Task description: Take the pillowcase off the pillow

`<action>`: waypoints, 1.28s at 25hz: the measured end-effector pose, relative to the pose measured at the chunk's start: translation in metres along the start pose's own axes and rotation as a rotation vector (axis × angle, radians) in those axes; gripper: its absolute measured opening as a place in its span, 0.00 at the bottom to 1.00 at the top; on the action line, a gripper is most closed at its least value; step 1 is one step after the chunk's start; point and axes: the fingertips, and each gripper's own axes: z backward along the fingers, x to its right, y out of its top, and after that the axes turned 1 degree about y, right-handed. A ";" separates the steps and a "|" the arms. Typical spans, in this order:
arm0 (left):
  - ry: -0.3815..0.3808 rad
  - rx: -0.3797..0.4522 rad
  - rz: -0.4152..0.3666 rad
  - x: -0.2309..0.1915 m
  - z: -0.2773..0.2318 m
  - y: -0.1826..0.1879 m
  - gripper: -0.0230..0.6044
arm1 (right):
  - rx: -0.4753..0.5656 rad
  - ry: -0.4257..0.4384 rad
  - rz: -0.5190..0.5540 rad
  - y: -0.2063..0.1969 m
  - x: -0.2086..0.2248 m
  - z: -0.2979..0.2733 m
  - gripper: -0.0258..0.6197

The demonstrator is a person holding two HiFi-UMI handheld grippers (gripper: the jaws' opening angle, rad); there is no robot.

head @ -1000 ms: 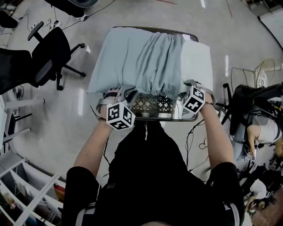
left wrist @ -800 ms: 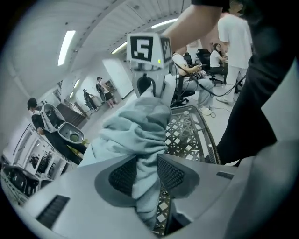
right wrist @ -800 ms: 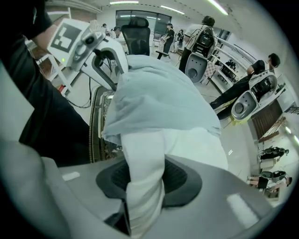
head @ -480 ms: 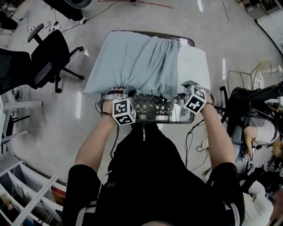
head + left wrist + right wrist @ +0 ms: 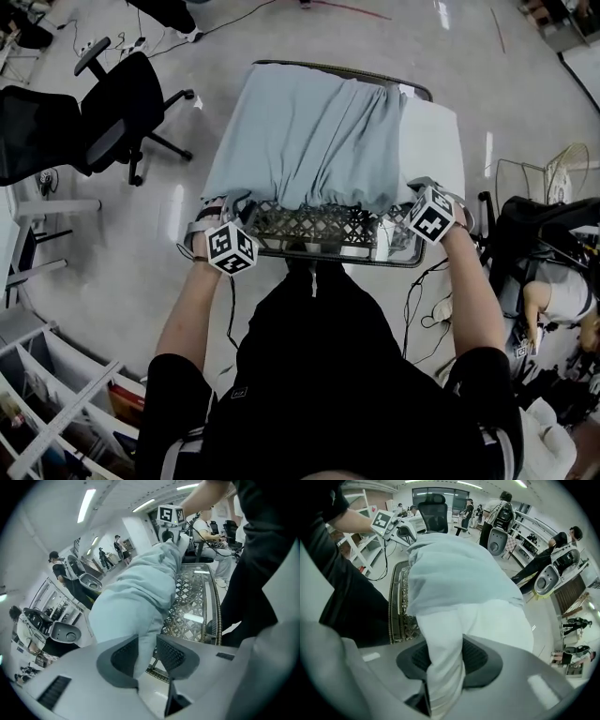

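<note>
A light blue pillowcase (image 5: 309,131) covers most of a white pillow (image 5: 431,141), which lies on a metal lattice table (image 5: 328,255). The pillow's bare right end sticks out of the case. My left gripper (image 5: 225,208) is at the case's near left corner. In the left gripper view its jaws (image 5: 146,656) have just been opening and stand open, with a hanging fold of the pillowcase (image 5: 136,597) between them. My right gripper (image 5: 414,190) is at the near right corner. The right gripper view shows it (image 5: 445,660) shut on the white pillow (image 5: 497,620), just below the pillowcase (image 5: 454,569).
A black office chair (image 5: 112,112) stands on the floor to the left of the table. Black bags and another person (image 5: 548,281) are close on the right. White shelves (image 5: 56,412) fill the lower left. Cables hang off the table's near edge.
My left gripper let go near the middle of the case's near edge and moved left and toward me to the near left corner. My right gripper kept its hold.
</note>
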 end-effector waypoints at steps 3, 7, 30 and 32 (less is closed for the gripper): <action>0.095 0.021 -0.008 -0.004 0.006 -0.002 0.28 | 0.006 0.001 -0.017 0.000 0.000 -0.001 0.28; 0.226 0.008 0.077 -0.025 0.022 -0.026 0.36 | 0.000 0.000 -0.029 -0.002 0.001 -0.004 0.29; 0.097 -0.241 0.287 -0.119 -0.002 -0.172 0.05 | -0.035 0.003 -0.118 -0.030 0.009 0.005 0.29; 0.100 -0.201 0.289 -0.122 -0.004 -0.157 0.05 | -0.054 -0.005 -0.122 -0.030 0.013 0.004 0.29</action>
